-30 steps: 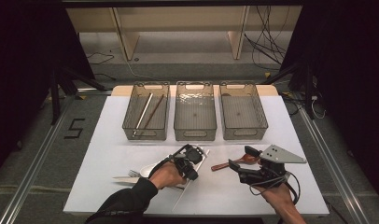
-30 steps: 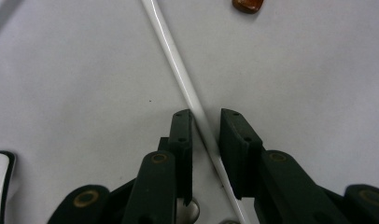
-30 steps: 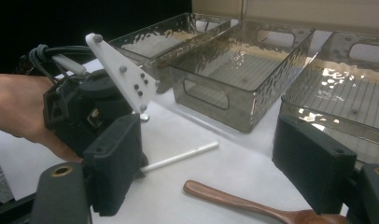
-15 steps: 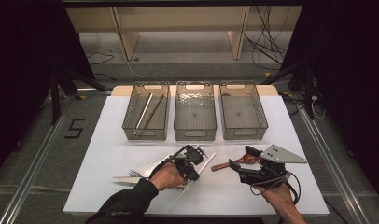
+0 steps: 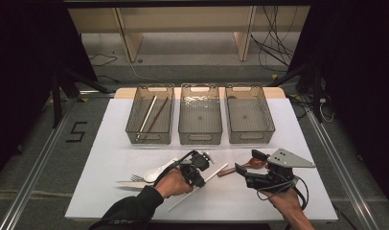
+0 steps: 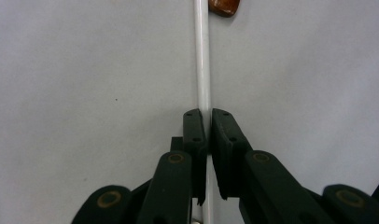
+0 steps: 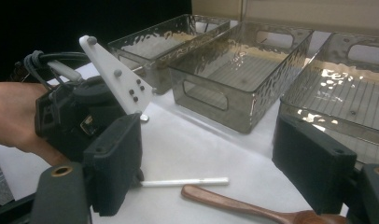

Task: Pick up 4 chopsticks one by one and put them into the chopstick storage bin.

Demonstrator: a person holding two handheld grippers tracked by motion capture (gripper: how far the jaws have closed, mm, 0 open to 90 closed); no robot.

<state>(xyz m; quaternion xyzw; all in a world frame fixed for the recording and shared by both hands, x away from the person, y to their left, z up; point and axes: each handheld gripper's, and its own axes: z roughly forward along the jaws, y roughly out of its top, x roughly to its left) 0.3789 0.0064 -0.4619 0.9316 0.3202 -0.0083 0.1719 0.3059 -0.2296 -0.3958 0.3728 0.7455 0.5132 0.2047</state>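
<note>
Left gripper [image 6: 204, 130]: its jaws have just been closing and now clench the white chopstick [image 5: 197, 187], which lies flat on the white table [image 5: 111, 143] at near centre, just beside the brown wooden spoon [image 5: 245, 165]. The grasp appears secure, so in my judgement a lift toward the left bin [image 5: 150, 115], where similar sticks lie, can follow. Right gripper [image 7: 206, 163]: jaws spread wide, nothing between them, hovering at the near right.

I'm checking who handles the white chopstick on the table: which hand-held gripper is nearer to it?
Left. The left hand-held gripper has just been closing and pinches the white chopstick on the table. The right hand-held gripper hovers open, off to its side, over the brown wooden spoon.
</note>
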